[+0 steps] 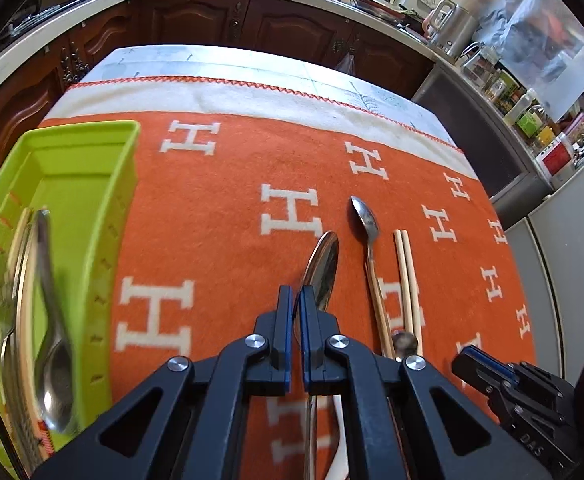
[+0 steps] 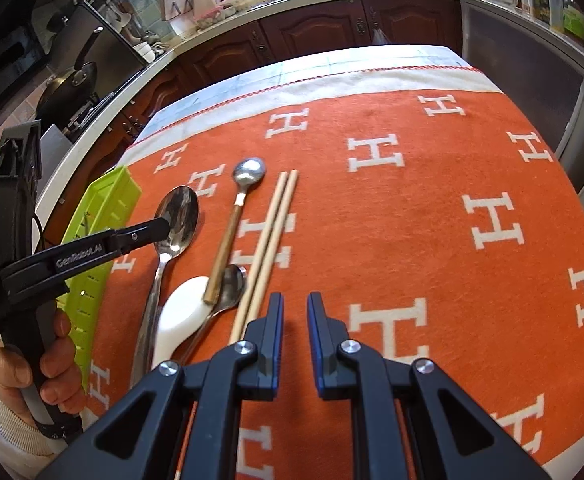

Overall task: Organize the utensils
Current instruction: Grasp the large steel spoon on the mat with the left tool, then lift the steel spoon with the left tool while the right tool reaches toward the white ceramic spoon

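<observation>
A large steel spoon [image 1: 323, 268] lies on the orange cloth, and my left gripper [image 1: 295, 298] is shut on the back of its bowl. In the right wrist view the same gripper [image 2: 164, 227] pinches the large spoon [image 2: 178, 216] from the left. Right of it lie a wooden-handled spoon [image 2: 248, 172], a pair of chopsticks [image 2: 272, 240], a white ceramic spoon [image 2: 180, 316] and a small steel spoon [image 2: 232, 284]. My right gripper [image 2: 295, 300] hovers open beside the chopsticks' near ends, with nothing between its fingers.
A lime-green tray [image 1: 92, 184] sits at the cloth's left edge and holds a spoon [image 1: 54, 360], a fork and other utensils. A hand [image 2: 52, 364] grips the left tool. Dark cabinets and a cluttered counter run behind the table.
</observation>
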Demonstrator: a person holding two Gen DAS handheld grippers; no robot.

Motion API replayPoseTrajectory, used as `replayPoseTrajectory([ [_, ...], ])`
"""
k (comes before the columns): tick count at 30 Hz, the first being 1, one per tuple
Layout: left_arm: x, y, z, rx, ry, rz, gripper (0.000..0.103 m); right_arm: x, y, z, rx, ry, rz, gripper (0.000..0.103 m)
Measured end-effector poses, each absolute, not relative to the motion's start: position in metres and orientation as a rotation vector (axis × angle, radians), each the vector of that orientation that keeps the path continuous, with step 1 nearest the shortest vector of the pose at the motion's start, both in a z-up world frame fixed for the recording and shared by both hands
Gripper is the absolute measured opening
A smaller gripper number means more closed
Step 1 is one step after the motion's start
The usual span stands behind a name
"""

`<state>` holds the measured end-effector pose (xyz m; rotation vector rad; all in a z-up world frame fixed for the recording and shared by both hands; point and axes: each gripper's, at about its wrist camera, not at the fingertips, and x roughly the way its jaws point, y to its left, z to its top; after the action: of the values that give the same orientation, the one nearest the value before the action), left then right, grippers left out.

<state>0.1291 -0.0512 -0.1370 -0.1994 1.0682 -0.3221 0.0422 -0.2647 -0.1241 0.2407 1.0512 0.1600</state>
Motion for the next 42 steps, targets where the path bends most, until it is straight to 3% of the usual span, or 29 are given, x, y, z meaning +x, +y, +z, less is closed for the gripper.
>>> replayPoseTrajectory([
  [15, 0.078, -0.005, -0.086, -0.259, 0.948, -0.368, 0.0, 0.041, -0.231, -0.11, 0.207, 1.041, 0.252, 0.014],
  [30, 0.087, -0.04, -0.138, -0.056, 1.089, -0.223, 0.0, 0.037, -0.215, -0.116, 0.196, 1.069, 0.273, 0.014],
  [42, 0.087, -0.063, -0.134, -0.027, 1.084, -0.282, 0.0, 0.037, -0.227, -0.125, 0.217, 1.084, 0.257, 0.014],
])
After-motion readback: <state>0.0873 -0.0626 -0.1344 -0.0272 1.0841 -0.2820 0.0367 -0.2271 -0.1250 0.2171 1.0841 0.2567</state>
